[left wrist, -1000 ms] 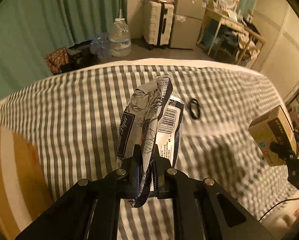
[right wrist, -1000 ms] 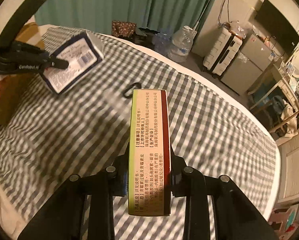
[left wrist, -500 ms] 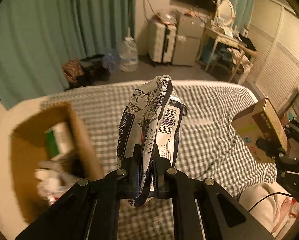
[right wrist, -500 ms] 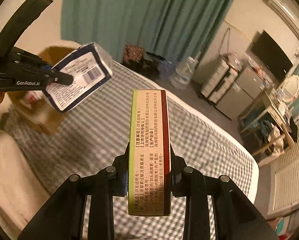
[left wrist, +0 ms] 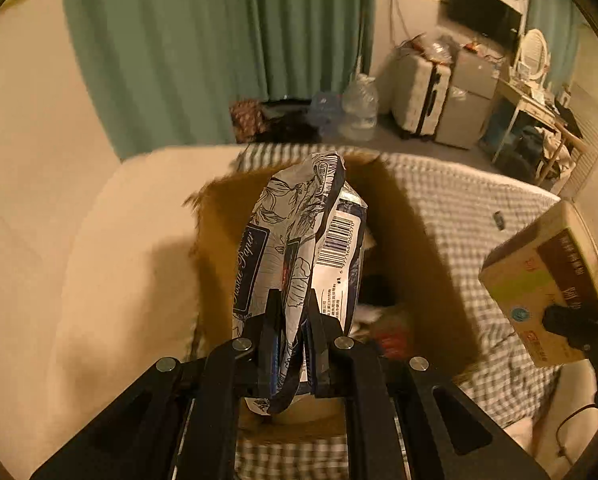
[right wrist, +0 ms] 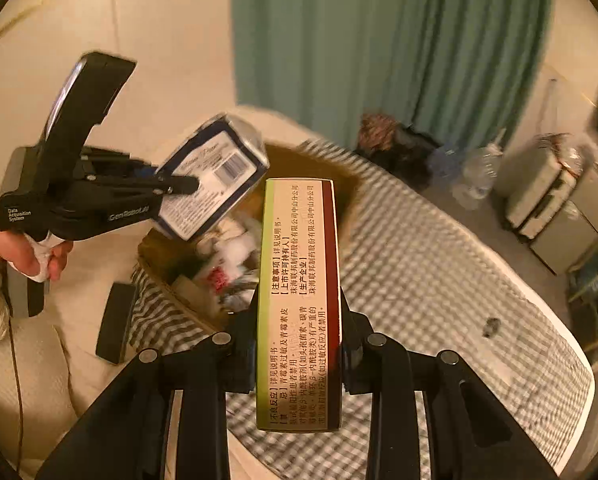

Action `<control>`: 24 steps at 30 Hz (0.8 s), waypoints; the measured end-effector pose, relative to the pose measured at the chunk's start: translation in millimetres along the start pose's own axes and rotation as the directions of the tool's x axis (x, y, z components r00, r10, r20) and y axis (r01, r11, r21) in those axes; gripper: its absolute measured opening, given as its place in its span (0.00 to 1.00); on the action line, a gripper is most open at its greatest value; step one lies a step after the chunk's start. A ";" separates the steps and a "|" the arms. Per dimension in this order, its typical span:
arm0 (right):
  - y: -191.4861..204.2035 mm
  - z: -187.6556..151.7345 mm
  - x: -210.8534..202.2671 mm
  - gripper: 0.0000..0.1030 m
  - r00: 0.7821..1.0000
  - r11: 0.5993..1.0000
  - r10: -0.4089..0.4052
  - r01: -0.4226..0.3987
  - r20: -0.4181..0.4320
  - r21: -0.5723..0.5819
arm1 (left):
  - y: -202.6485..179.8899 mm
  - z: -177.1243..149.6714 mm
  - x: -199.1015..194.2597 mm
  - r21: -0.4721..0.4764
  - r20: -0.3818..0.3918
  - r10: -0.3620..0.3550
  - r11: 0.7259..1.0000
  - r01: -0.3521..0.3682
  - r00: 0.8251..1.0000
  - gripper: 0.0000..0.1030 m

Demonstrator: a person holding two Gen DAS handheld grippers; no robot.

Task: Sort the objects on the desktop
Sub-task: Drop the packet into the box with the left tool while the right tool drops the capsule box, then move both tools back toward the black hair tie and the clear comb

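My left gripper [left wrist: 295, 308] is shut on a blue-and-white tissue paper pack [left wrist: 299, 248] and holds it in the air over an open brown cardboard box [left wrist: 419, 240]. In the right wrist view the pack [right wrist: 215, 176] hangs above the box [right wrist: 159, 256], which holds several small items. My right gripper [right wrist: 299, 312] is shut on a tall medicine carton [right wrist: 299, 280] with Chinese print, held above the checked bedspread beside the box. The carton also shows in the left wrist view [left wrist: 547, 280].
The box sits at the edge of a grey-checked bedspread [right wrist: 439, 272]. A small dark object [right wrist: 491, 325] lies on the bedspread at the right. A black flat object [right wrist: 115, 322] lies left of the box. Green curtains, suitcases and a water jug stand beyond.
Both grippers have swung left with their loads. The cardboard box has come from the left edge of view to directly under the tissue pack. The carton has come nearer the box.
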State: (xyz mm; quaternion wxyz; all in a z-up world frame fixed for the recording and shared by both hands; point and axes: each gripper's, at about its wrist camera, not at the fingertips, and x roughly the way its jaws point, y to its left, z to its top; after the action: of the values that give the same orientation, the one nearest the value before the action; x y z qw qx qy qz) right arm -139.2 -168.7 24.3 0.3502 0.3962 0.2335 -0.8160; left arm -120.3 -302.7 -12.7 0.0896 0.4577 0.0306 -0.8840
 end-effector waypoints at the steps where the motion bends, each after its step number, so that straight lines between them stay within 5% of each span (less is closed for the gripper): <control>1: 10.7 5.2 13.7 0.28 1.000 1.000 -0.004 0.003 -0.018 -0.017 | 9.3 -4.1 8.5 -0.009 -0.009 -0.001 1.000 0.001 1.000 0.09; 8: 17.0 18.0 81.2 0.29 0.994 0.995 0.068 -0.061 -0.082 0.076 | 18.0 -16.6 35.9 0.054 -0.002 -0.019 0.998 0.020 1.000 0.14; 10: 16.2 20.2 81.4 0.35 0.998 0.995 0.043 -0.038 -0.054 0.090 | 9.7 -17.5 35.4 0.101 0.014 -0.025 0.995 0.024 1.000 0.45; 11: 13.8 21.4 78.3 0.47 0.999 0.995 0.024 -0.020 -0.033 0.097 | 5.8 -19.0 33.4 0.122 0.021 -0.014 0.992 0.011 1.000 0.83; 12: 11.2 22.1 71.3 0.55 1.000 0.995 -0.001 0.001 0.000 0.103 | 3.7 -20.3 30.2 0.141 0.042 0.006 0.990 -0.012 0.999 0.99; 18: -7.7 16.8 8.9 0.56 0.975 0.986 -0.128 0.104 0.183 0.133 | -21.5 -24.5 3.4 0.271 0.136 0.011 0.961 -0.048 0.991 0.99; 24: -36.7 -4.6 -62.6 0.72 0.927 0.966 -0.217 0.158 0.305 0.206 | -48.1 -19.4 -34.0 0.208 0.177 -0.054 0.978 0.016 0.983 0.99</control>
State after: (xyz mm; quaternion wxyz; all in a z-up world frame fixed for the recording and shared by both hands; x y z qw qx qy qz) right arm -137.1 -117.8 76.2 0.2670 0.2618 0.1356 -0.9175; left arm -94.5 -248.4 2.4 0.0285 0.3813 -0.0613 -0.9220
